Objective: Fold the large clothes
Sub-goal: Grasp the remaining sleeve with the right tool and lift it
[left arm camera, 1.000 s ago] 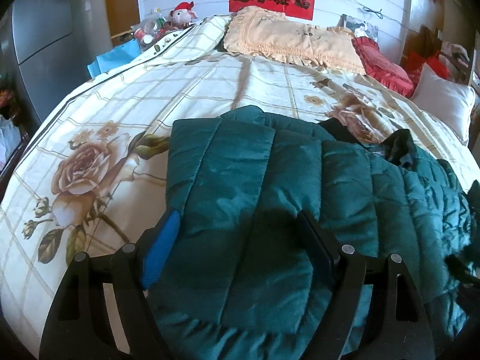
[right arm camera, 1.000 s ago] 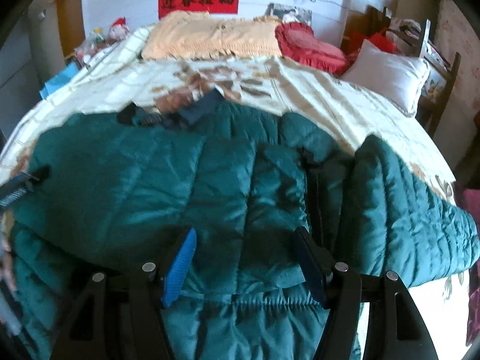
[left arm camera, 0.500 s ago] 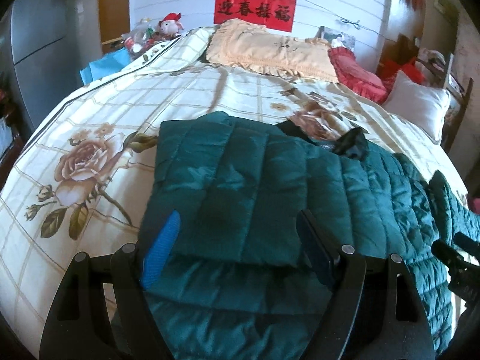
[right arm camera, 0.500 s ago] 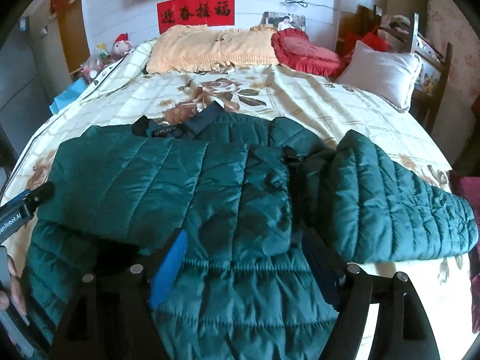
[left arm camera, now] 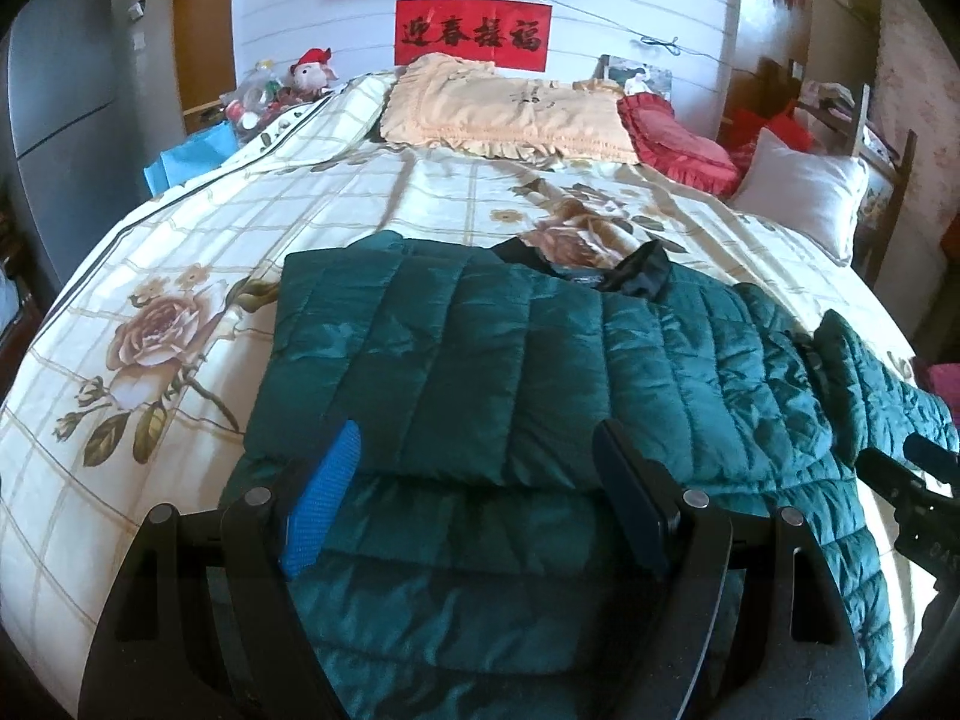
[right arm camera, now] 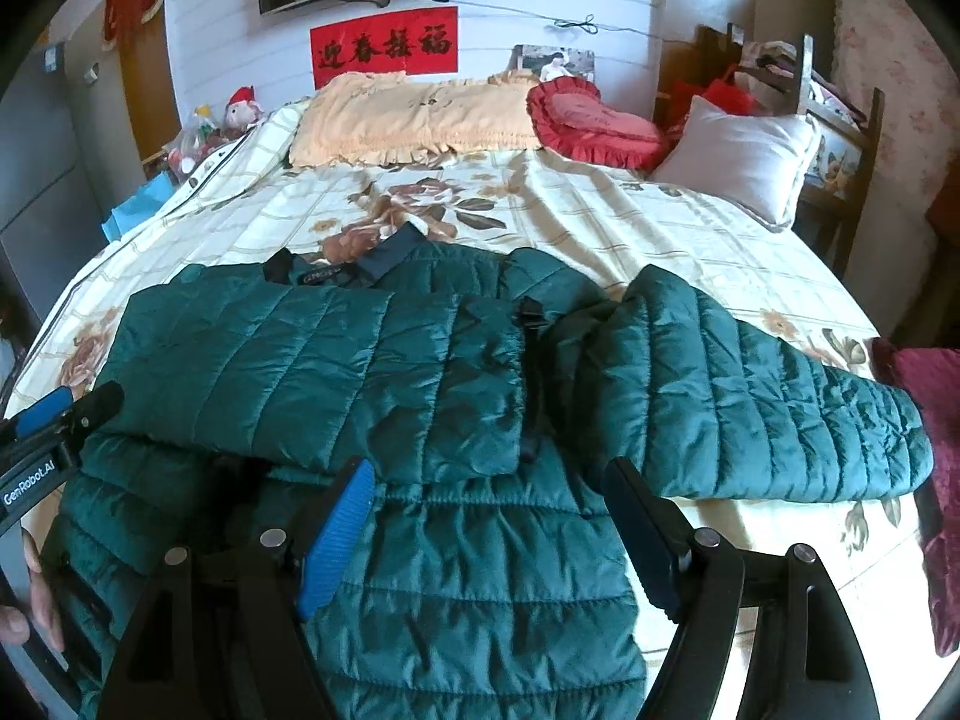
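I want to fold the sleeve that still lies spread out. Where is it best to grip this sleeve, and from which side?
Probably at the cuff end of the spread sleeve, coming from the open bedspread side with the right gripper, whose jaws have just opened wider and hold nothing. The sleeve lies flat, angled away from the jacket body, and its far end is free to lift.

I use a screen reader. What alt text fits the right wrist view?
A green puffer jacket lies on a floral bedspread, one sleeve folded across its front, the other sleeve stretched out right. The right tongs hover open above it, holding nothing.
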{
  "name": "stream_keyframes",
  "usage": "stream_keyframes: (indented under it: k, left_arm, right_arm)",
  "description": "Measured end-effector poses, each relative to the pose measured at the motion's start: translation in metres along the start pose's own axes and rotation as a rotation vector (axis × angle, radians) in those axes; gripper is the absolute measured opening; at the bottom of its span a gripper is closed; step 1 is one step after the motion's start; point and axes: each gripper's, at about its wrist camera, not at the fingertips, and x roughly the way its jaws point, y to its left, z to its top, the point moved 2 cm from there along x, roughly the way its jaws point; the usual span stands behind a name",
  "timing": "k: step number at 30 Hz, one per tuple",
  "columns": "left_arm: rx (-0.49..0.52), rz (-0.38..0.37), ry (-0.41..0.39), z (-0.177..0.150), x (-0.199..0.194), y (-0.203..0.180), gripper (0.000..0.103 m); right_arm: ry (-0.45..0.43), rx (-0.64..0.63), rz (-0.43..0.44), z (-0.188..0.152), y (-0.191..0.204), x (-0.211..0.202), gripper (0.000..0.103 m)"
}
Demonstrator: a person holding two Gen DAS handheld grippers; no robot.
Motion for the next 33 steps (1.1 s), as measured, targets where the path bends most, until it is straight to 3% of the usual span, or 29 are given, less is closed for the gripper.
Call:
stream_keyframes:
  k: [15,33]
  left_arm:
    - [0.029,-0.031,0.014,-0.008,-0.003,-0.033,0.08]
    - [-0.068,-0.139,0.114,-0.025,0.02,-0.044,0.08]
  right_arm:
    - [-0.001,0.059,-0.048,-0.011,-0.056,-0.008,0.076]
    - [0.033,0.155,-0.12,-0.026,-0.127,0.003,0.076]
